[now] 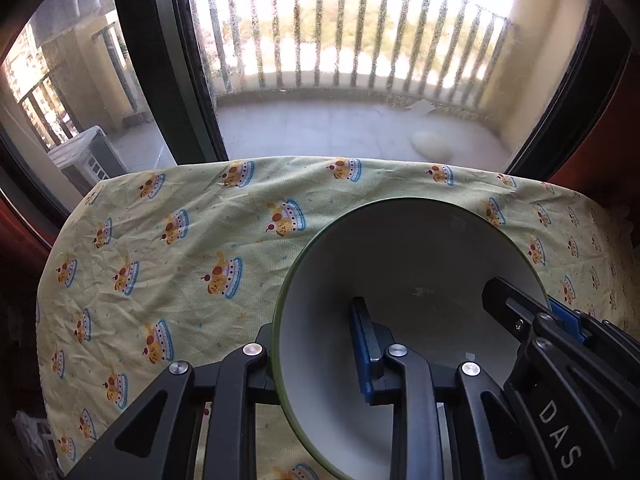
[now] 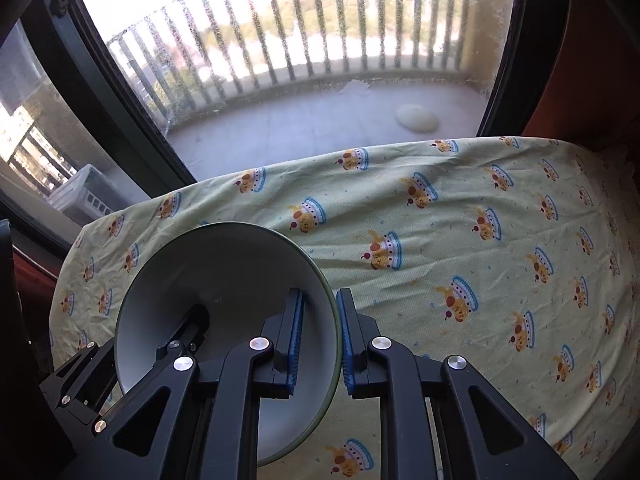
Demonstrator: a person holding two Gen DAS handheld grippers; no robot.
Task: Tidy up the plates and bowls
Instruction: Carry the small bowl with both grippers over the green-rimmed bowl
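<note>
A white ceramic bowl with a thin green rim [image 1: 400, 280] is held tilted above the desk, draped in a yellow cloth printed with cartoon cakes [image 1: 168, 248]. Left wrist view: the left claw [image 1: 316, 344] pinches the bowl's left wall, one blue pad inside; the right claw [image 1: 532, 316] enters at the far rim. Right wrist view: the right claw [image 2: 320, 336] grips the bowl's [image 2: 224, 272] right rim between narrow blue pads, with the left claw [image 2: 188, 324] inside the bowl. Behind the desk, a dusty window [image 2: 280, 60] shows a balcony railing.
</note>
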